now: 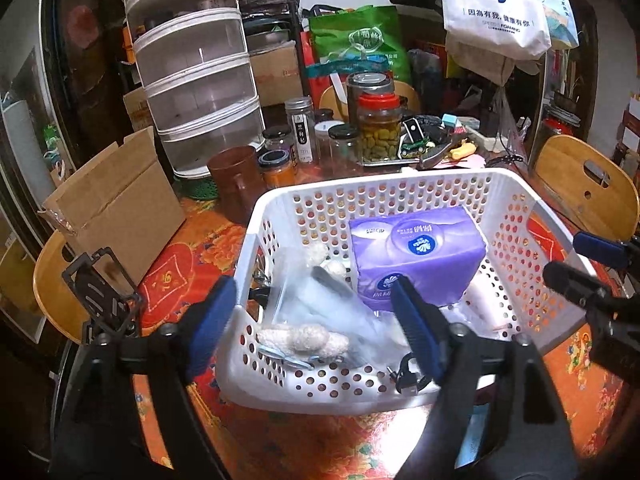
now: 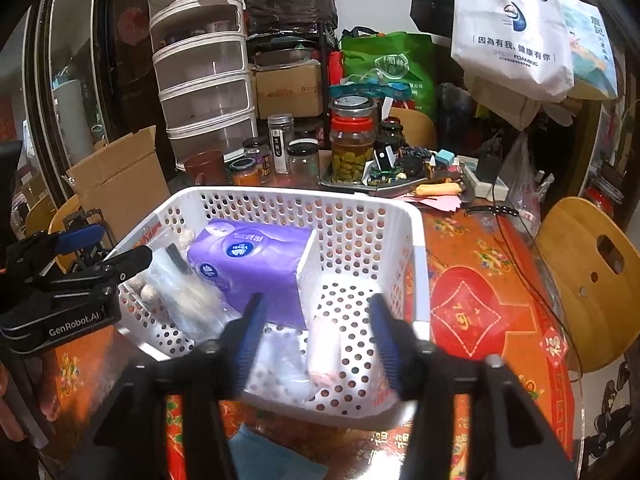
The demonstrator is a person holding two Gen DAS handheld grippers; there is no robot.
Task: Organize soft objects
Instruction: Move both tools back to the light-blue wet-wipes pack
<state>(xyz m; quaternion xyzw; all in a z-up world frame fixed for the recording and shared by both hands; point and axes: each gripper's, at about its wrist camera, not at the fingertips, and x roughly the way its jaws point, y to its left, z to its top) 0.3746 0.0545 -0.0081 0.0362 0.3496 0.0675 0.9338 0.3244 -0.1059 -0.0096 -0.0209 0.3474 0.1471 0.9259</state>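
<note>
Inside white basket, purple tissue pack lengthwise front-to-back, both claws wide, empty.

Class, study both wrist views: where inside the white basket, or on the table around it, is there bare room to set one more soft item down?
Freest: the white basket's right compartment, between its divider and right wall, holding only a pale roll. The tablecloth right of the basket is also bare. Crowded: the left compartment, with the purple tissue pack and plastic bags; the jars behind.

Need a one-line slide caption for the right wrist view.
Open right gripper hovers over white basket holding purple tissue pack; open left gripper beside it.
</note>
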